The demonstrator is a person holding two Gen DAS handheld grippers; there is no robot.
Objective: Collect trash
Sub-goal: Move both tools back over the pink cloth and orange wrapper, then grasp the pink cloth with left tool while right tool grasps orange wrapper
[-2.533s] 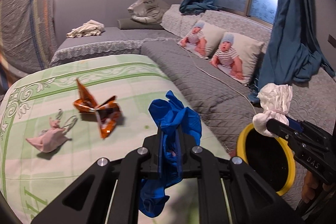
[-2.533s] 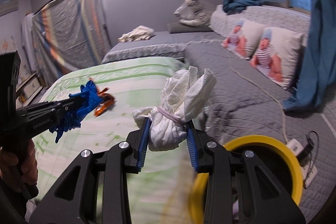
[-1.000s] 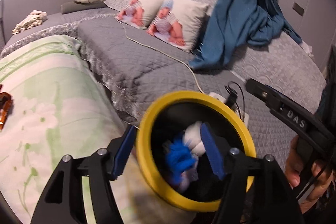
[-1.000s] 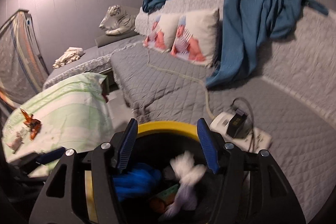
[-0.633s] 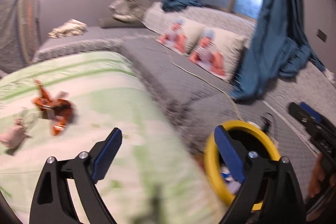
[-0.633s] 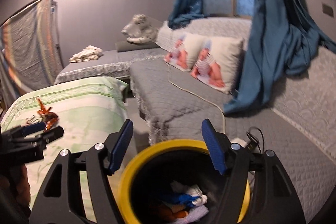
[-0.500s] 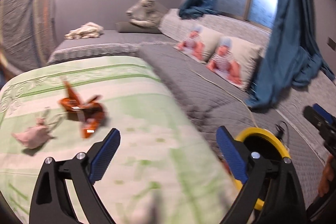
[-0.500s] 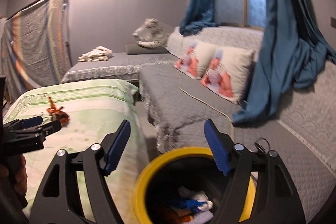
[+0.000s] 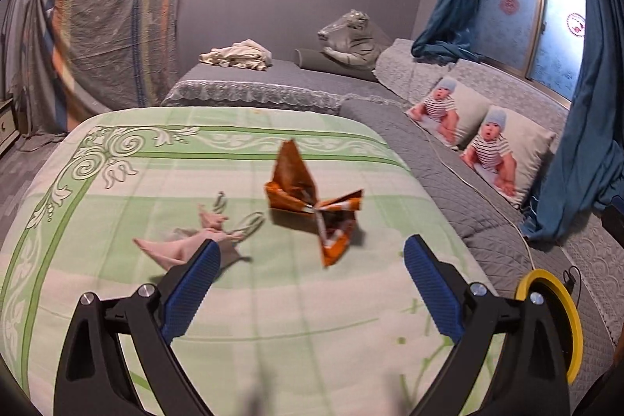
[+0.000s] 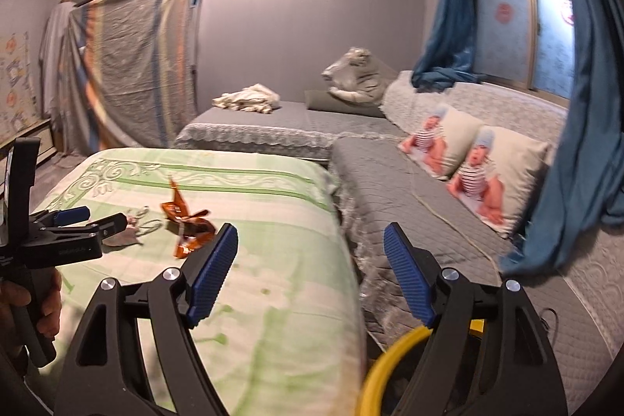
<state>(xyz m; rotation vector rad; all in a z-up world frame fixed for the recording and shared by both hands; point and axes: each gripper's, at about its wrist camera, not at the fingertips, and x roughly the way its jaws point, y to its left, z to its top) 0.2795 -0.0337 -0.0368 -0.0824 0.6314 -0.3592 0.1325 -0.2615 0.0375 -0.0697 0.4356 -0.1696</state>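
The left gripper (image 9: 308, 262) hovers over the green patterned bedcover (image 9: 117, 190), its jaws spread wide with nothing between them, having just been opening. Ahead of it lie an orange crumpled wrapper (image 9: 312, 205) and, just to its left, a pink crumpled scrap (image 9: 183, 246), close together on the cover. The right gripper (image 10: 310, 246) also stands open and empty, its jaws having just widened, above the yellow-rimmed bin (image 10: 386, 365) that sits between the bedcover's edge and the grey quilted bed (image 10: 409, 205).
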